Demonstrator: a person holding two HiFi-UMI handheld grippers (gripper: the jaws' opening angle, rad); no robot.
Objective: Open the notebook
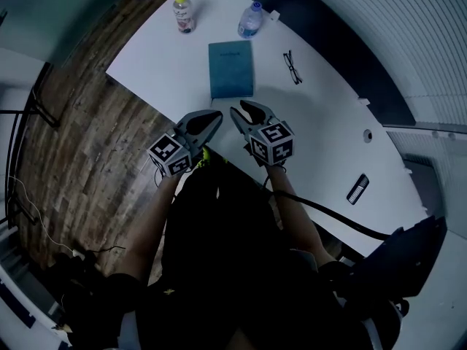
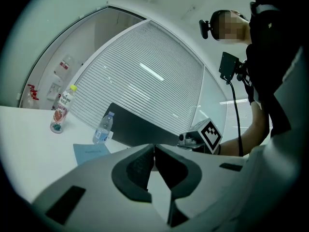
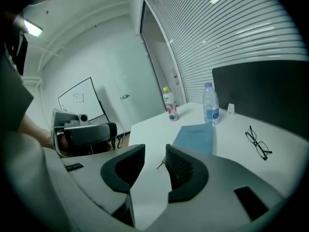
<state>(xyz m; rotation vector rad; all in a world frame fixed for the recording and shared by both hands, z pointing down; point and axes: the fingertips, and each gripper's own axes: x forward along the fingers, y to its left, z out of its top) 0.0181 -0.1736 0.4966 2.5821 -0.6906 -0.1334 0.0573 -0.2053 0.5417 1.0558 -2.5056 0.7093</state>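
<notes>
Your left tool (image 1: pixel 213 117) is closed on nothing; your right tool (image 1: pixel 243 110) stands parted, also empty. The notebook (image 1: pixel 230 69) lies shut on the table (image 1: pixel 160 64) at twelve o'clock of both, untouched. Judgement: opening not begun; approach and cover lift remain.

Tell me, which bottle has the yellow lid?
The bottle with the pinkish-red label, at the left in the head view. The other bottle is clear with a blue lid, closer to the glasses.
</notes>
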